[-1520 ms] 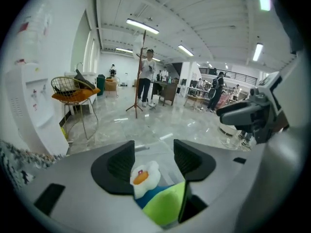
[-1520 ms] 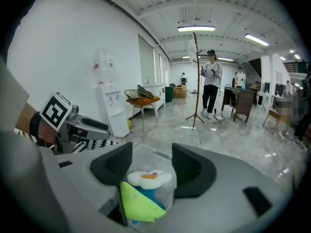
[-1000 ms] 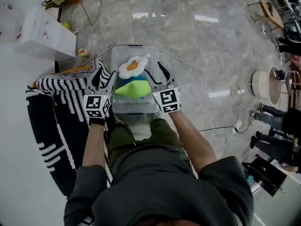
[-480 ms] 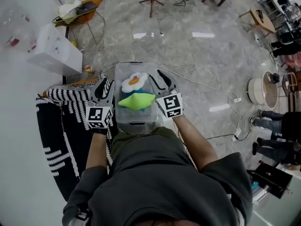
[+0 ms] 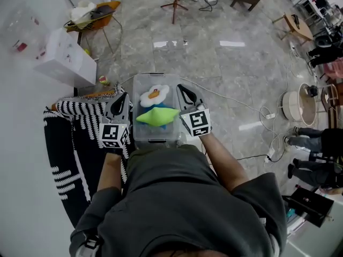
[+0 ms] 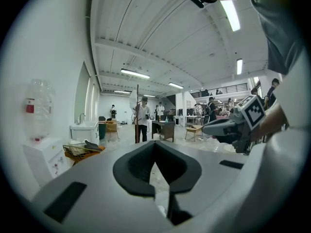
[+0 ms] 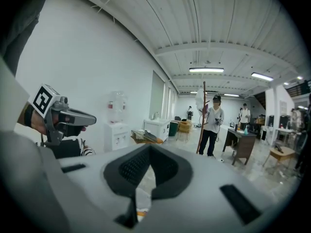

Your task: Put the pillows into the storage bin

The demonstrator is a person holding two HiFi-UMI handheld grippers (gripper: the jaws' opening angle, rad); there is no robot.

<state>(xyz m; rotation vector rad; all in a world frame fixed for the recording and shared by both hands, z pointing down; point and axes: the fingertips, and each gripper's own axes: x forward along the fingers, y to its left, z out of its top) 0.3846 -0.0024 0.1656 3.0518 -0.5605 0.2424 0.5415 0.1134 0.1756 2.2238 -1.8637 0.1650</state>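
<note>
**A:** so where are the pillows? in the bin or what

**B:** yep, both in the clear storage bin, which sits on the grey marble-look floor right in front of the person's legs. The white flower pillow with the orange middle is at the far end. The green pillow lies across the near end, just beside it, with a bit of blue showing under it.

**A:** and the grippers? holding anything?

**B:** nope. The left hand-held gripper is over the bin's left side and the right hand-held gripper over its right side, both pointing away from the person. Their jaws have just been closing and the tips now meet, with nothing between them.

**A:** any writing or labels you can read?

**B:** only the black-and-white square pattern on each marker cube. There's also a black-and-white striped fabric to the left of the bin, and a white cable running across the floor on the right.
</note>
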